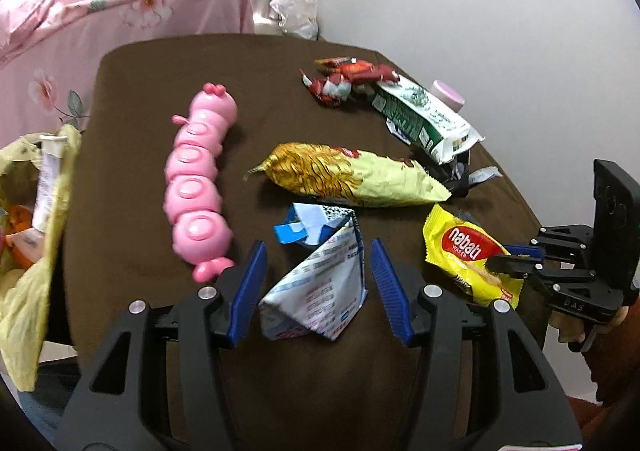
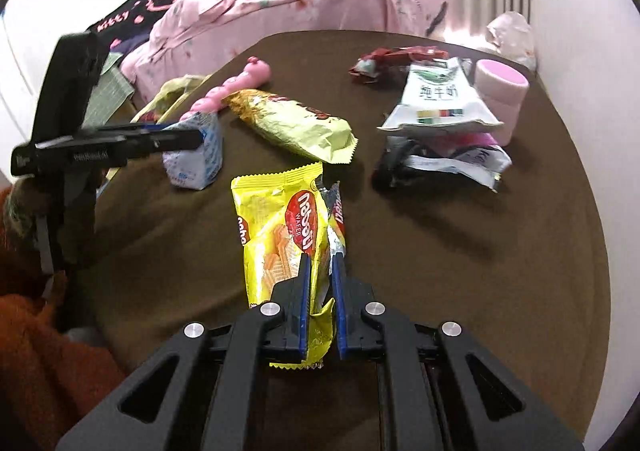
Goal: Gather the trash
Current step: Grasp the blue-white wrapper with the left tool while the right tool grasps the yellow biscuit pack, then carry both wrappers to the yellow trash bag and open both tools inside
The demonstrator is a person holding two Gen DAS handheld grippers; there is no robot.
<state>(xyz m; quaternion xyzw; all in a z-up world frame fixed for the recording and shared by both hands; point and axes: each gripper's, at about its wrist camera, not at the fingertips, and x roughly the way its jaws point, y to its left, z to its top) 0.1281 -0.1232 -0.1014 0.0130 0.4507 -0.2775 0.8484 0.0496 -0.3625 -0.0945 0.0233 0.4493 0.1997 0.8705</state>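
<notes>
1. Nearest my left lens, the left hand-held gripper (image 1: pixel 318 283) has its blue pads spread wide on either side of a crumpled white-and-blue carton (image 1: pixel 320 291) that lies on the brown worktop (image 1: pixel 132 283); neither pad looks to be touching it yet.
2. Far left, off the worktop's edge, a yellow bag (image 1: pixel 38 283) hangs open with rubbish already inside. I judge that is where everything goes.
3. Just left of the carton lies a pink caterpillar toy (image 1: pixel 198 187). That is not trash, so I would close straight inward and keep the left pad from nudging it.
4. For a good grip I would come a little lower, so the pads meet the carton's folded body rather than its loose upper flap, then squeeze gently; it is thin and will crush.
5. Beyond, in the middle, sits a long gold-and-green snack packet (image 1: pixel 352 177), with a red wrapper (image 1: pixel 348 81) and a white-and-green pouch (image 1: pixel 424 117) further back, all still to collect.
6. On the right, the right hand-held gripper (image 2: pixel 320 291) is clamped on the near end of a yellow wafer wrapper (image 2: pixel 280 235); most of it still rests on the worktop.
7. I would lift that wrapper clear before swinging left, since its slack foil could drag the snack packet or slip out.
</notes>
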